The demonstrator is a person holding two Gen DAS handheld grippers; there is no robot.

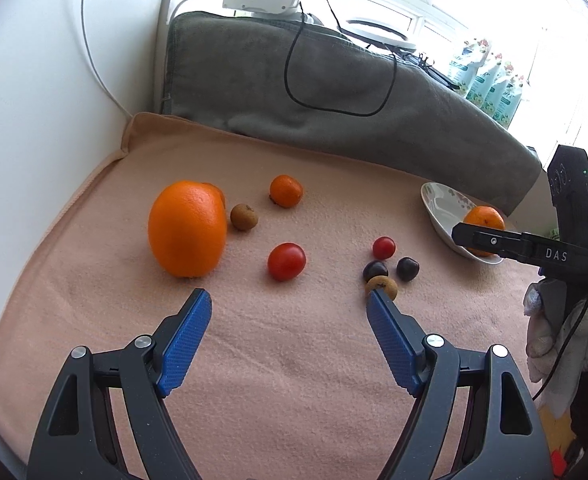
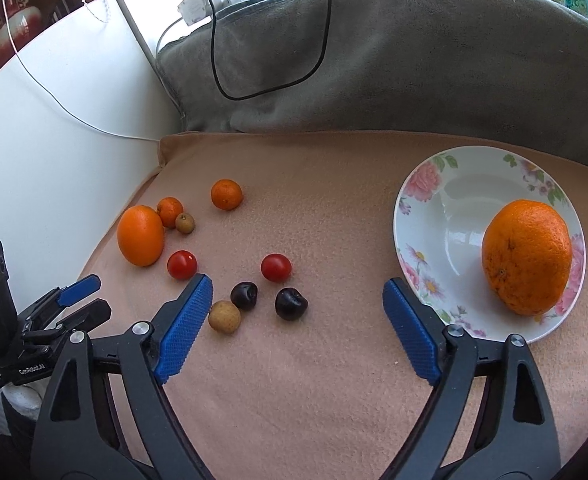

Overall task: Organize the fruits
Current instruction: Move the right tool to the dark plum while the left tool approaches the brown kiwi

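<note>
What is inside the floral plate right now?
One large orange sits in the floral plate, toward its right side; the rest of the dish shows bare. The plate surface beneath the orange is covered, and the right gripper's finger overlaps the near rim.

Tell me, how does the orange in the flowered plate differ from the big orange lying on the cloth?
The orange in the plate has dull, speckled, rough skin; the orange on the cloth is smooth and glossy. The first sits alone inside the flowered plate; the second lies on the pink cloth beside a small mandarin. Both are large, whole and unpeeled, and neither is held.
</note>
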